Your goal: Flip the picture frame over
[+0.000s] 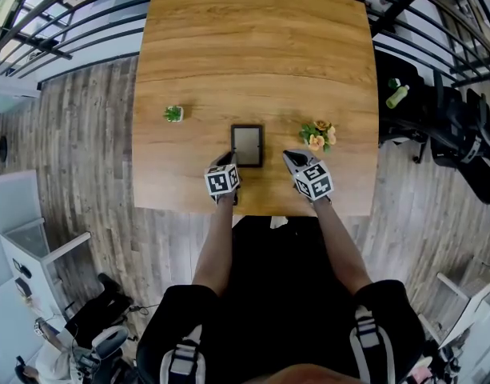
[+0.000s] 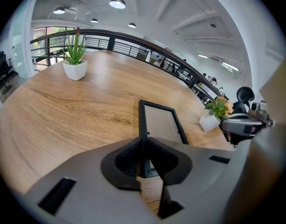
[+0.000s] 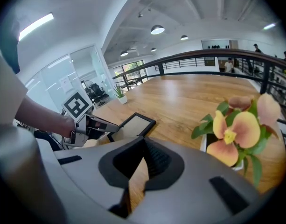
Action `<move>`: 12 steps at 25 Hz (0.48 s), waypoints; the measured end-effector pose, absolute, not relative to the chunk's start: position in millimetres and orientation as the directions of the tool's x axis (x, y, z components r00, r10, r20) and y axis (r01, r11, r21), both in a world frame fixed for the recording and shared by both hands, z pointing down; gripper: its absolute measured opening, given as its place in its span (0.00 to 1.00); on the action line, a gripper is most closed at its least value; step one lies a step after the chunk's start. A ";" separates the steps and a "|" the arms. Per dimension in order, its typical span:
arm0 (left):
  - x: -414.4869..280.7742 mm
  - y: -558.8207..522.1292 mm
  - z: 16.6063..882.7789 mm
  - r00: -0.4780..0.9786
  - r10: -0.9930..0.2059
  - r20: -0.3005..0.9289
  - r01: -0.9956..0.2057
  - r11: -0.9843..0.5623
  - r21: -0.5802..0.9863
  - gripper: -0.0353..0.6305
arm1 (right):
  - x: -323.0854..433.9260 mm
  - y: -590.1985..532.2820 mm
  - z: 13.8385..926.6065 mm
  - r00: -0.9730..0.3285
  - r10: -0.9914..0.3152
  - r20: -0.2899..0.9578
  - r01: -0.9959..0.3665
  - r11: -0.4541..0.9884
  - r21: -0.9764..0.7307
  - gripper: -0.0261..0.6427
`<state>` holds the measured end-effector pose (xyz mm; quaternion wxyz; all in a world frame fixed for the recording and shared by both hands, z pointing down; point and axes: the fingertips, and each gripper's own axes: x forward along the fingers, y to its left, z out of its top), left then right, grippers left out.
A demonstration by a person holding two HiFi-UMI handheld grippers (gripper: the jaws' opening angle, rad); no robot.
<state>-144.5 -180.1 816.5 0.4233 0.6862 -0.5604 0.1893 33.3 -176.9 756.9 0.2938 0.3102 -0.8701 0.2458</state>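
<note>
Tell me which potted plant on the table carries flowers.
The flowering plant right of the picture frame, with orange blooms; the green plant left of it has only spiky leaves.

the scene is lit brightly and evenly by round ceiling lamps (image 2: 117, 3) and by daylight from far windows (image 2: 40, 43). a soft sheen is laid over the far part of the wooden surface (image 1: 252, 46), and only faint shadows are cast on it. a pale reflection is carried by the pane of the picture frame (image 1: 247, 145). strong fisheye bending is seen at every edge, with black corners in the gripper views. the nearest foreground there is blurred, and the orange flowers (image 3: 240, 129) are rendered soft.
</note>
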 end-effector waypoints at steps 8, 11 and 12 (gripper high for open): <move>-142.2 -167.5 812.0 0.339 -0.606 0.720 -0.901 0.010 0.433 0.15 | 22.7 -169.5 749.3 -0.649 -0.384 0.657 -0.662 0.710 -0.239 0.05; -142.3 -165.9 808.2 0.340 -0.610 0.716 -0.898 0.017 0.440 0.15 | 19.7 -166.7 748.9 -0.654 -0.379 0.654 -0.656 0.716 -0.241 0.05; -142.0 -165.6 806.5 0.340 -0.614 0.712 -0.897 0.016 0.442 0.15 | 18.7 -165.8 749.1 -0.656 -0.378 0.653 -0.654 0.716 -0.243 0.05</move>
